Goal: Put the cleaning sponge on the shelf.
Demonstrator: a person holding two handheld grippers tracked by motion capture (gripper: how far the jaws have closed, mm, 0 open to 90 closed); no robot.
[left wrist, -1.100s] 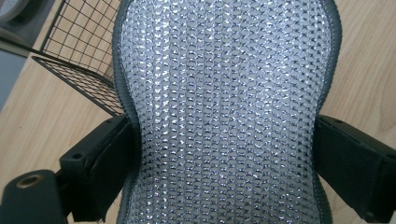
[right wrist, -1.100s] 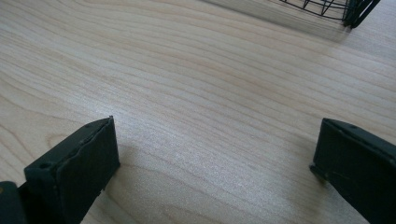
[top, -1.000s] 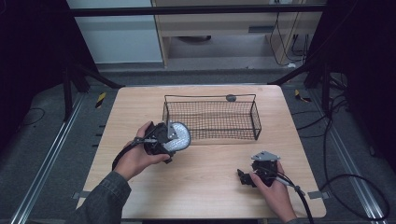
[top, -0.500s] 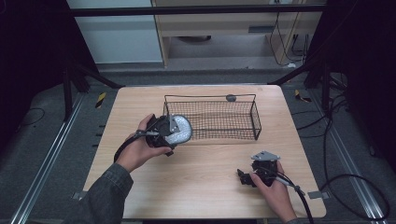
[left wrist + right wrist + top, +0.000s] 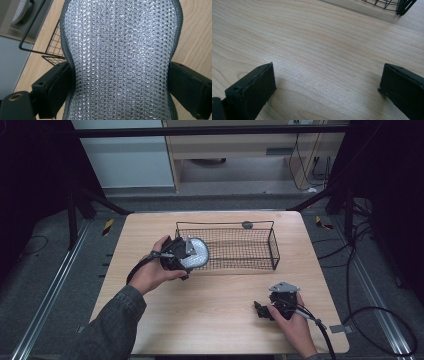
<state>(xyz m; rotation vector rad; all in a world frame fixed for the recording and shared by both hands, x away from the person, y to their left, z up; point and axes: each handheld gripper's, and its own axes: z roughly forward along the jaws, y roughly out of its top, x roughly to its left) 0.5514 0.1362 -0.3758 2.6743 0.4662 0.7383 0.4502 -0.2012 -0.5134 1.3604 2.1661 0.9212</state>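
No readable text, label or number appears anywhere.

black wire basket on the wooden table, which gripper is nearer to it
Left. The left gripper holds a silver mesh scrubber at the black wire basket's left end; the right gripper rests nearer the table's front edge.

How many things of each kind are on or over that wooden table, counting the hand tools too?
Handheld grippers: 2 (left gripper, right gripper)
Black wire basket: 1
Silver mesh scrubber pad: 1
Small dark round object by the basket's far rim: 1
Total: 5
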